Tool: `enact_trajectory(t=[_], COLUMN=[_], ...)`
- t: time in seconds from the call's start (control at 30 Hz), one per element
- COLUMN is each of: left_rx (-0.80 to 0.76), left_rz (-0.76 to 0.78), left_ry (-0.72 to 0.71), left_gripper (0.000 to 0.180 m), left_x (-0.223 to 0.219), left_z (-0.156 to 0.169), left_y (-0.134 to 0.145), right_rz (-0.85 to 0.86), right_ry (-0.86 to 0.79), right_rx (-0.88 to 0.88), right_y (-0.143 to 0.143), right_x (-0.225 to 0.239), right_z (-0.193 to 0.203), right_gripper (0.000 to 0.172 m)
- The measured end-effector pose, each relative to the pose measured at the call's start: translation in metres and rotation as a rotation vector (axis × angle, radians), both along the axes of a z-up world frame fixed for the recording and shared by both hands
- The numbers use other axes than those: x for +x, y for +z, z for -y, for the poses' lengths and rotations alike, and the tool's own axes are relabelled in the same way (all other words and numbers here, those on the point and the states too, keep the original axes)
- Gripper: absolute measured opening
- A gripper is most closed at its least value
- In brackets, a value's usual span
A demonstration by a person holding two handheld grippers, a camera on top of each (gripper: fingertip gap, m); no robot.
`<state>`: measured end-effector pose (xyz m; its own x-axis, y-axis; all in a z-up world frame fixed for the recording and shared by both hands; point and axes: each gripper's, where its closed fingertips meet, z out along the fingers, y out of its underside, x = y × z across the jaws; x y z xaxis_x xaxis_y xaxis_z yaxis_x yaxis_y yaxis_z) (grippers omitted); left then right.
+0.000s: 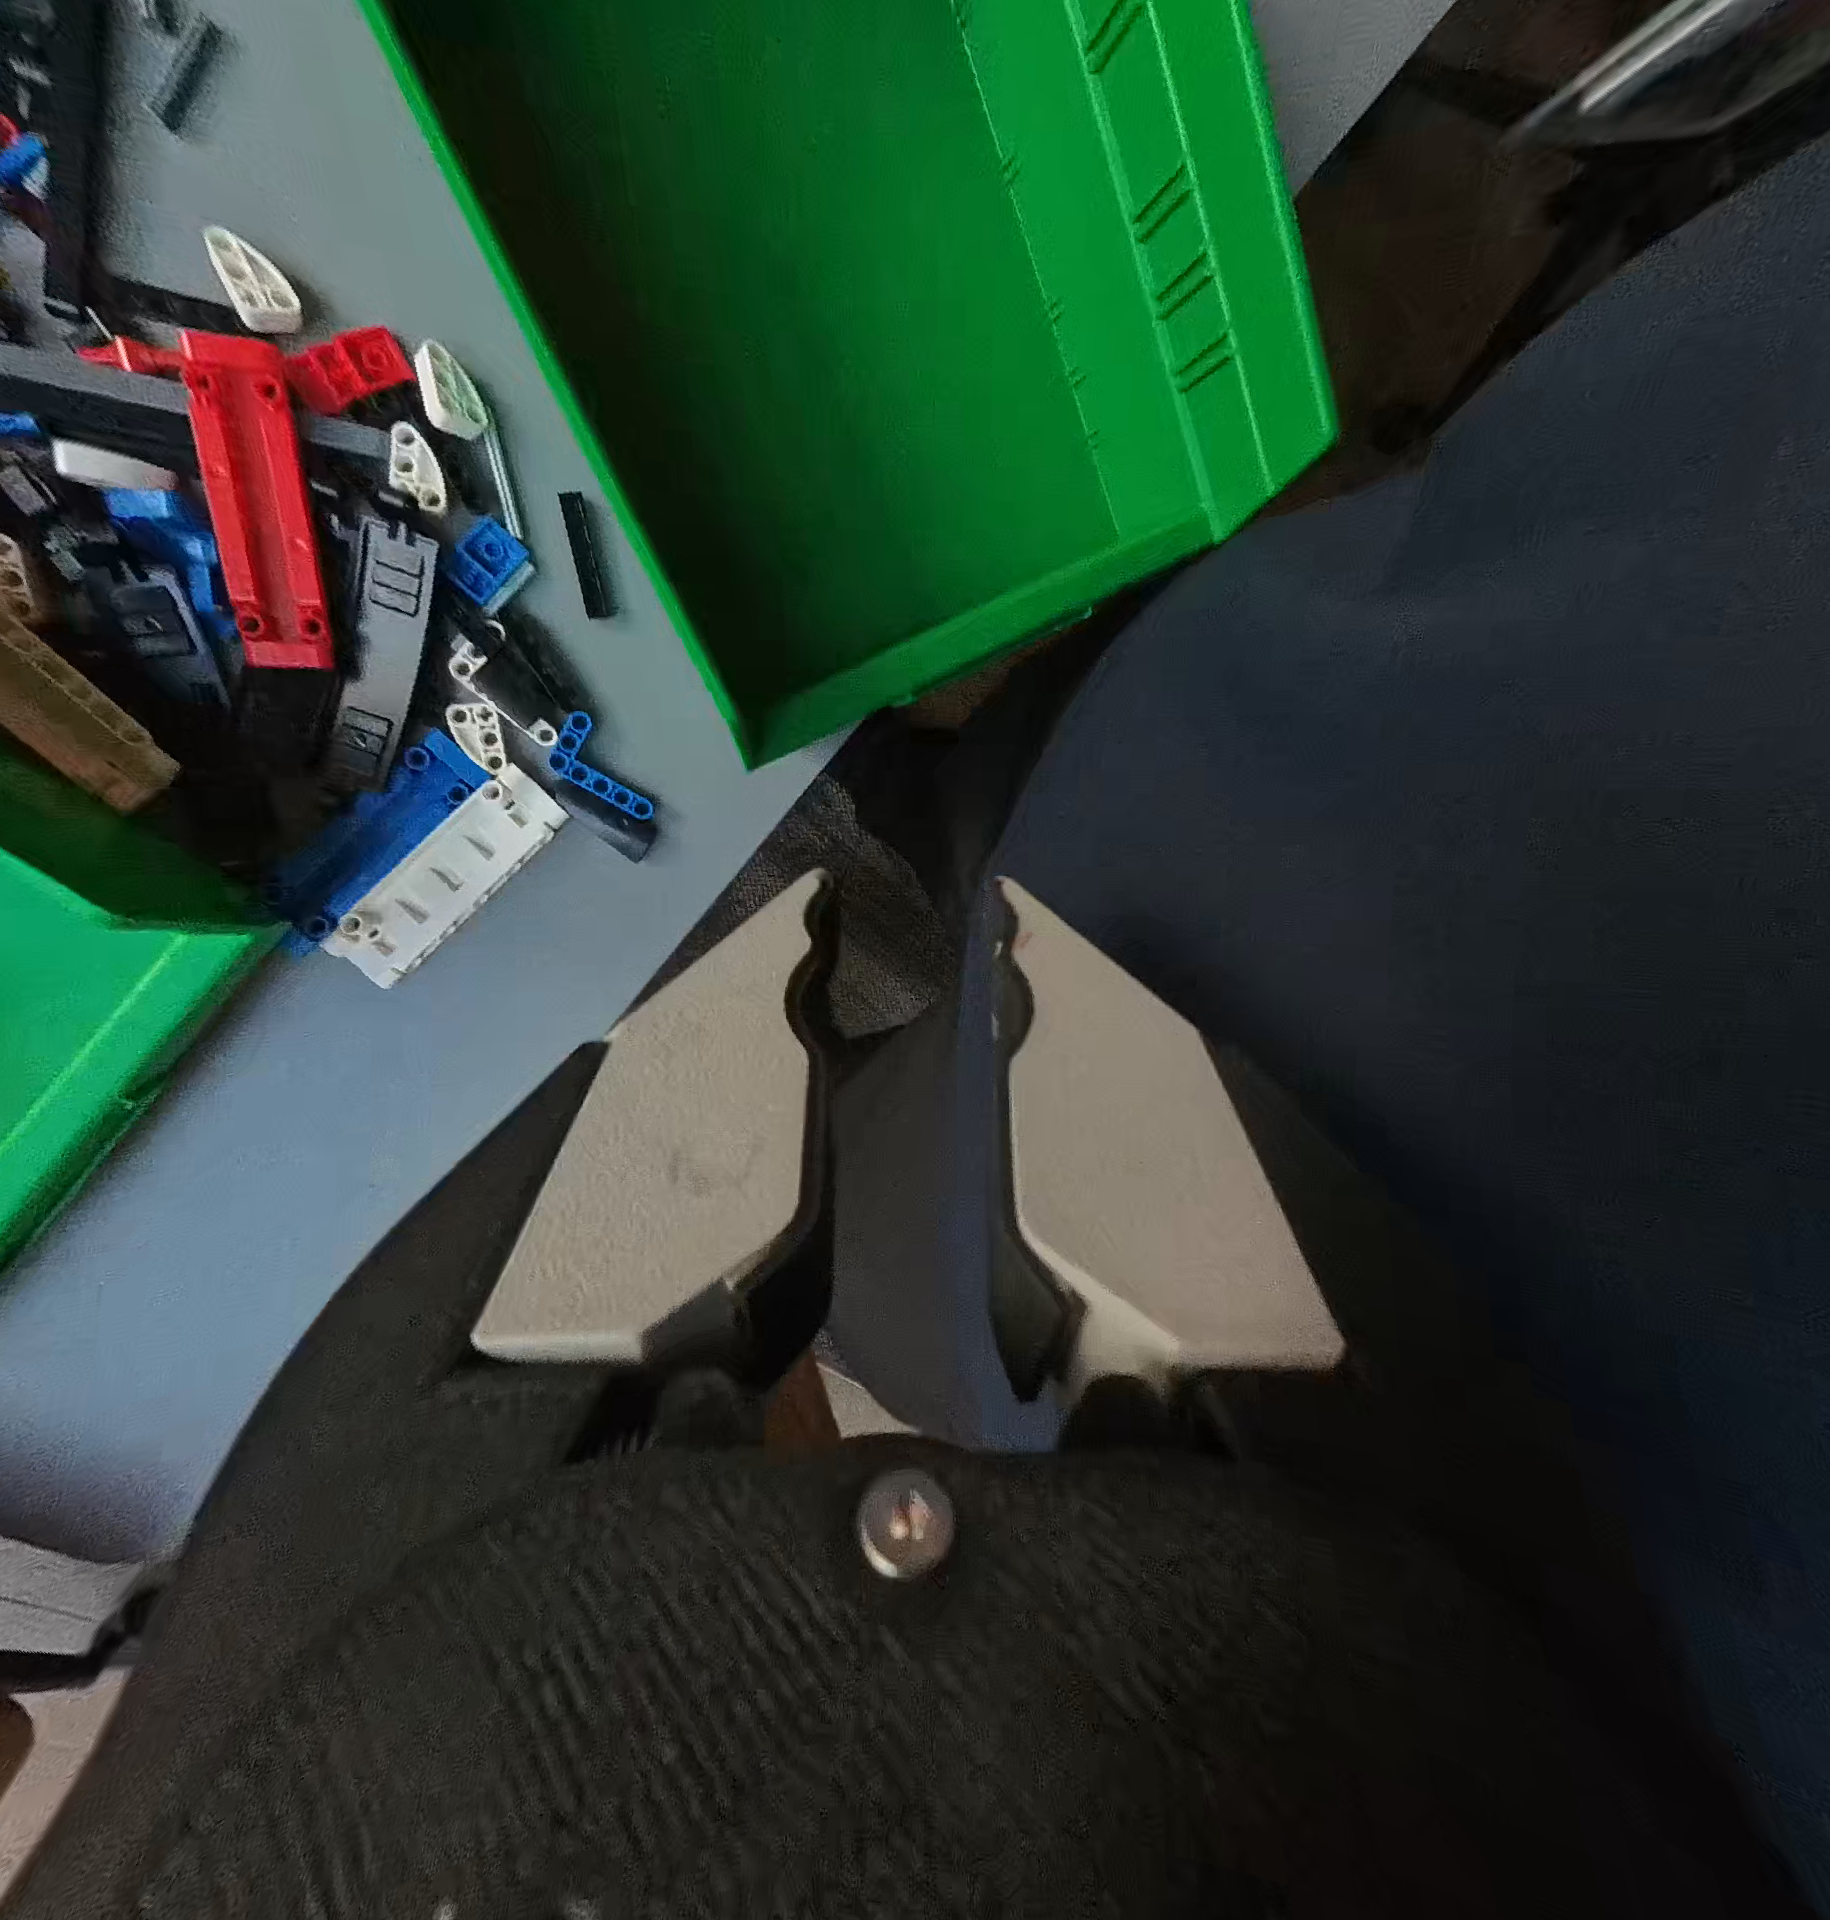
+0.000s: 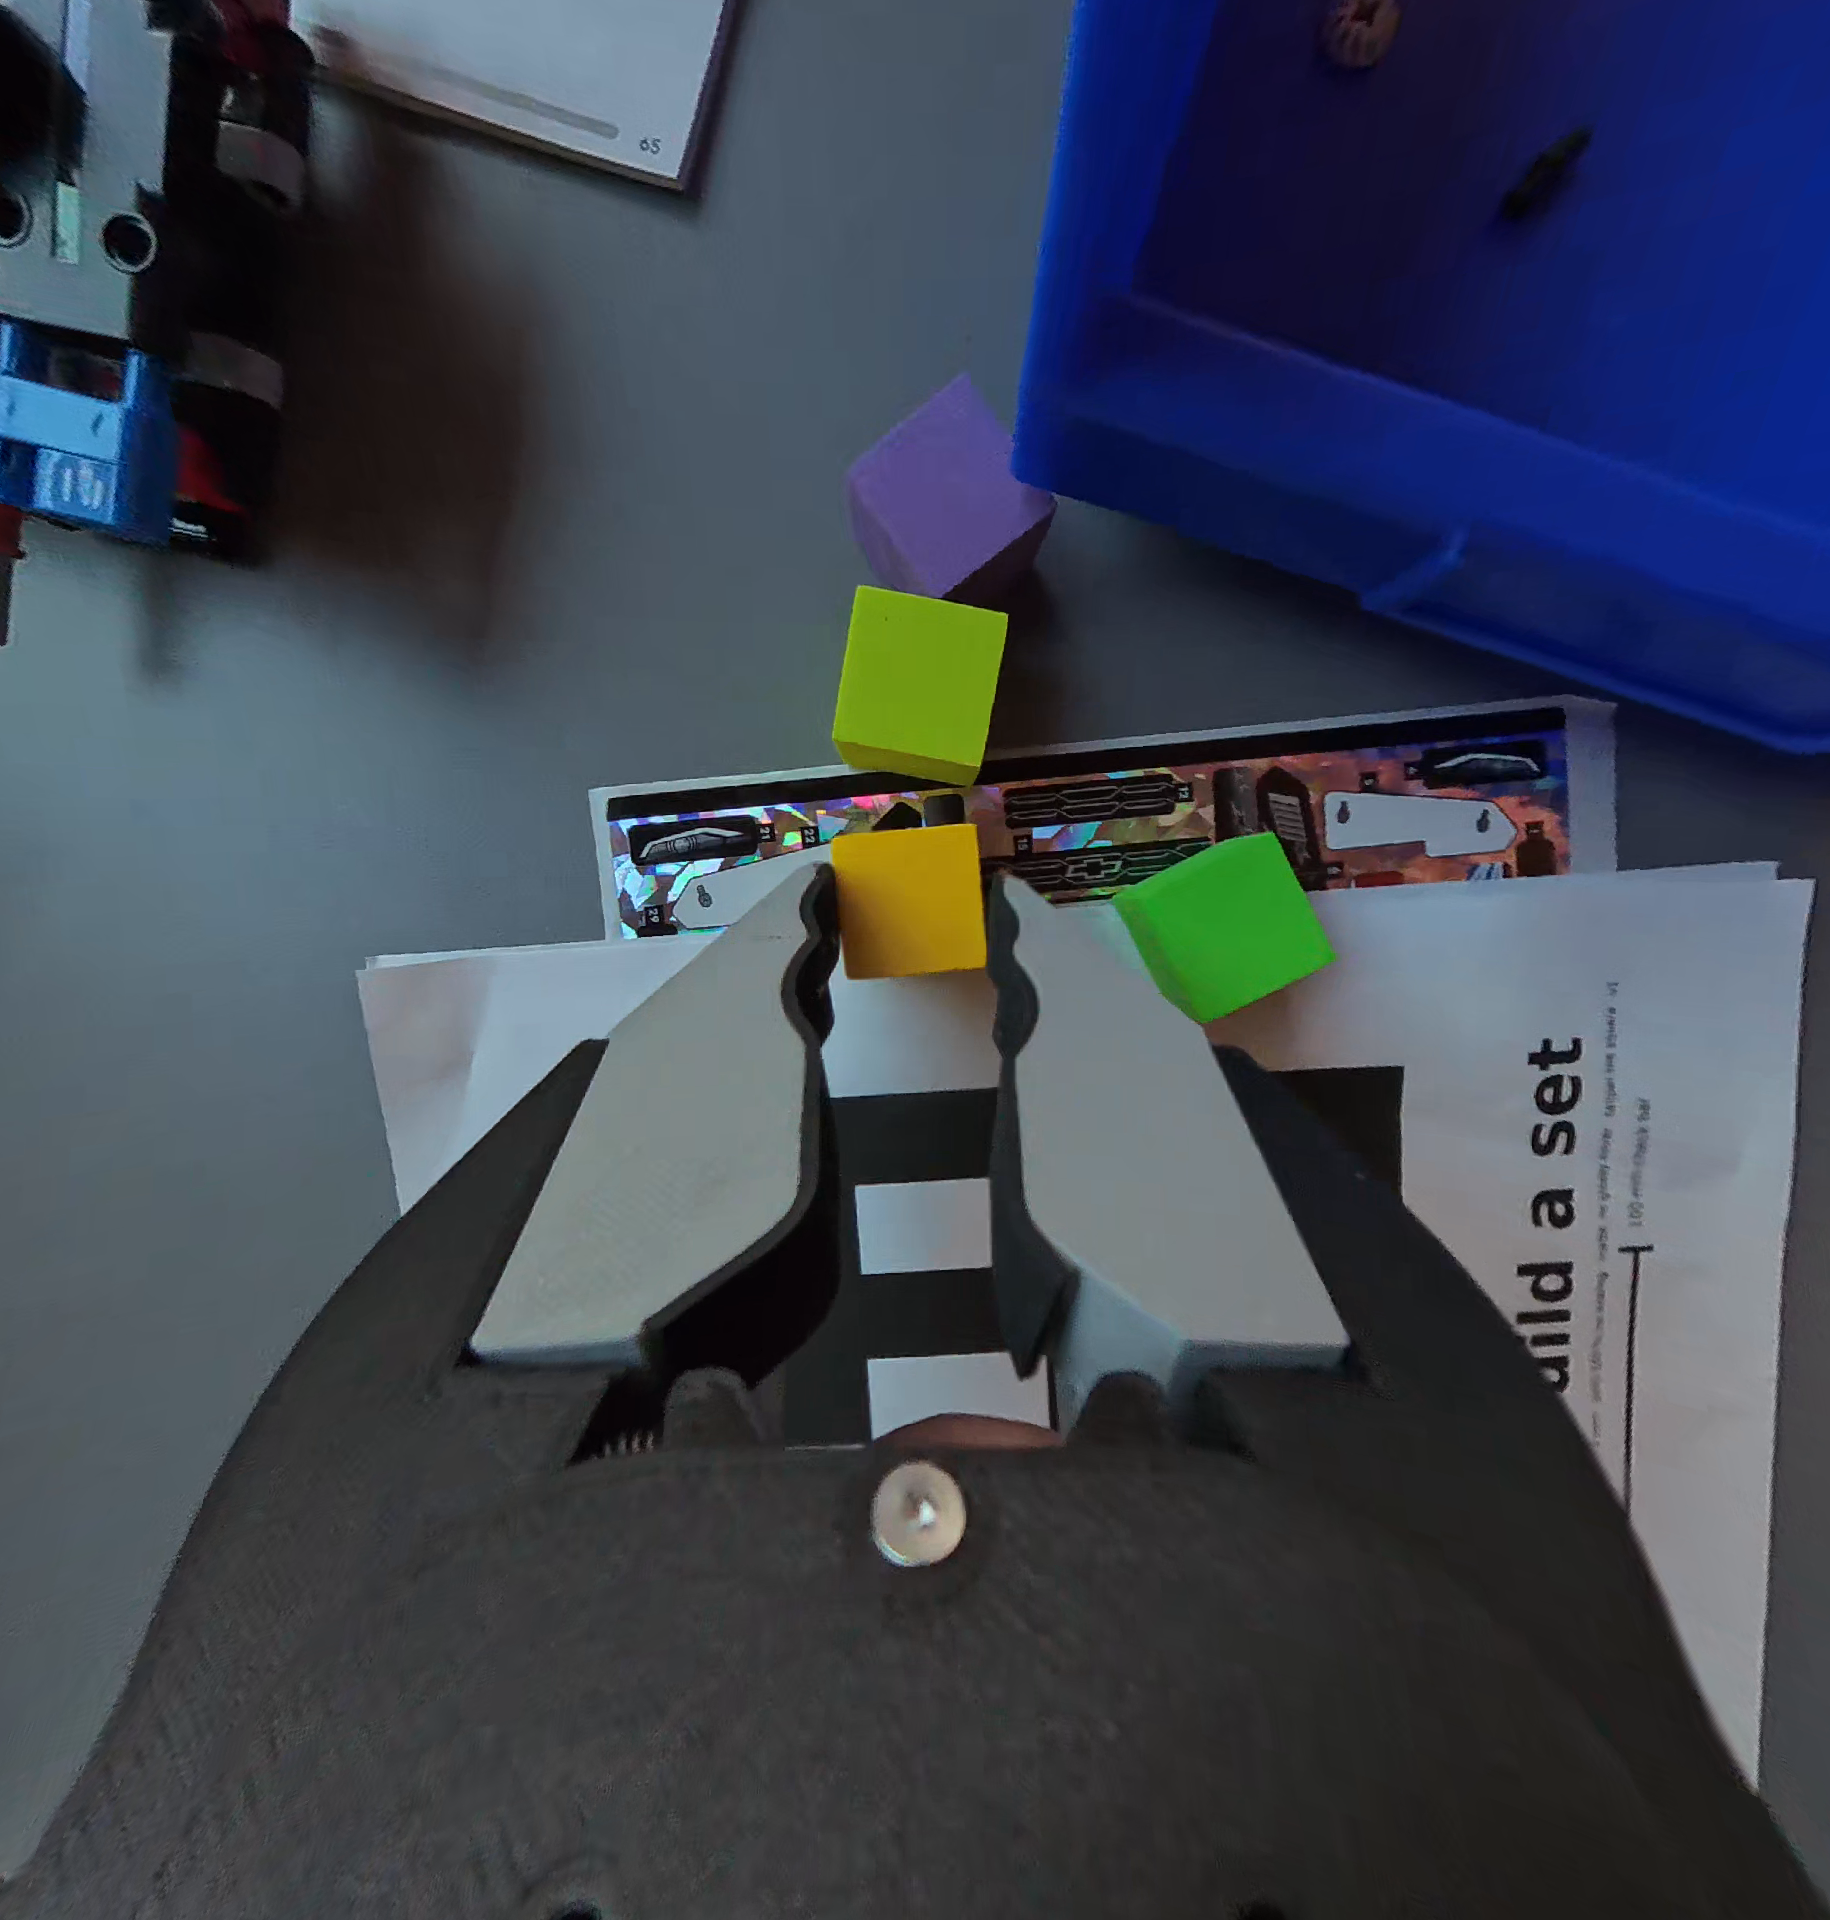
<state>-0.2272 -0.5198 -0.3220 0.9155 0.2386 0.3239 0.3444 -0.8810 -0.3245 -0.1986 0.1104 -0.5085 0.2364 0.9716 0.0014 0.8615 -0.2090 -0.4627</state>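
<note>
The right hand-held gripper point(image 2: 911, 914) is closed on a matte yellow cube point(image 2: 909, 900), pads pressed to both its sides, above white printed sheets point(image 2: 578, 1029) and a holographic sticker sheet point(image 2: 1119, 810). A bright green cube point(image 2: 1223, 928) lies just right; lime point(image 2: 919, 681) and purple point(image 2: 947, 488) cubes lie beyond, near a blue plastic bin point(image 2: 1410, 447). The left hand-held gripper point(image 1: 911, 914) is held parted and empty over dark fabric point(image 1: 1462, 831), off the tabletop point(image 1: 371, 1091) edge; farther left lie studded plastic building bricks point(image 1: 256, 499) and a ribbed green bin point(image 1: 869, 364).
</note>
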Motion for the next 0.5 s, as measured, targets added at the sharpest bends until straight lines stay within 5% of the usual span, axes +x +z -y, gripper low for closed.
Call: enact_trajectory(t=[0.1,0.2,0.33,0.5], left_rx=[0.038,0.128,0.293,0.483], left_rz=[-0.075,-0.175,-0.303,-0.456], left_ry=[-0.030,-0.082,-0.165,-0.269], left_gripper=[0.032,0.035,0.045,0.055], left_x=[-0.008,-0.021,-0.036,-0.042], left_z=[-0.025,-0.070,-0.165,-0.269], left_y=[0.003,0.010,0.028,0.079], right_rz=[-0.020,-0.185,-0.545,-0.719], right_ry=[-0.004,-0.007,0.043,0.193], right_rx=[-0.097,-0.255,-0.717,-1.141], right_y=[0.007,0.050,0.166,0.283], right_x=[0.000,-0.013,-0.044,-0.065], right_z=[0.016,0.055,0.159,0.277], right_gripper=[0.026,0.026,0.026,0.025])
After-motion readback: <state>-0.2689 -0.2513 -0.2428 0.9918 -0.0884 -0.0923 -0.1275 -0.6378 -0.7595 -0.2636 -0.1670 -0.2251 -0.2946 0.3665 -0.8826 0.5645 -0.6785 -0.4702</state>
